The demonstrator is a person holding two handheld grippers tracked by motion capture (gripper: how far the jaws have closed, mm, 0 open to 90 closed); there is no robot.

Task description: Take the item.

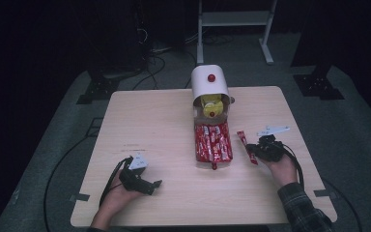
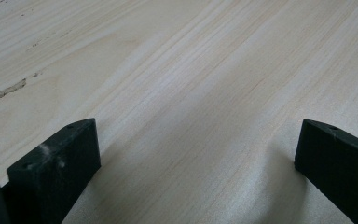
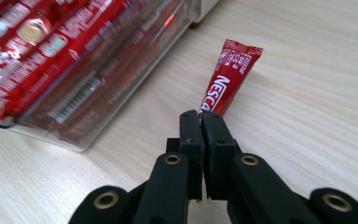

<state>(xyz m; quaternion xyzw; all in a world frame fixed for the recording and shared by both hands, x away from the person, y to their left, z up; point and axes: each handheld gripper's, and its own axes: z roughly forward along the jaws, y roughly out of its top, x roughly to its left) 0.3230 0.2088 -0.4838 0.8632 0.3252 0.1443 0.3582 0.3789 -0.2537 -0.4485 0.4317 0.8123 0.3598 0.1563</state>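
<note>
- High view: a pale wooden desk (image 1: 164, 121) fills the middle of the frame, with dark floor and cables around it.
- Centre of the frame: a white dispenser (image 1: 209, 84) with a red knob stands at the far side of the desk; yellow packets show in its open front.
- Just below it, a clear tray (image 1: 213, 143) extends toward the person and holds a row of red sachets.
- Right of centre: a single red coffee stick (image 1: 247, 147) lies just beside the tray, apart from it, its near end in the right hand-held gripper (image 1: 254, 152).
- Lower right: the person's right hand (image 1: 282, 166) carries that gripper; a plaid sleeve enters from the bottom edge.
- Lower left: the left hand-held gripper (image 1: 155, 184) rests low over bare wood, well apart from the tray and the stick.
- Right gripper view: the jaws stand closed together on the near end of the coffee stick (image 3: 230, 74), which points away toward the upper middle of the frame; white lettering shows on its red wrapper.
- Same view, upper left: the tray wall (image 3: 98, 121) and the packed red sachets behind it lie near the stick, not touching it.
- Left gripper view: the two black jaws stand wide apart at the lower left and lower right corners, with bare desk grain (image 2: 191, 93) between them and nothing held.
</note>
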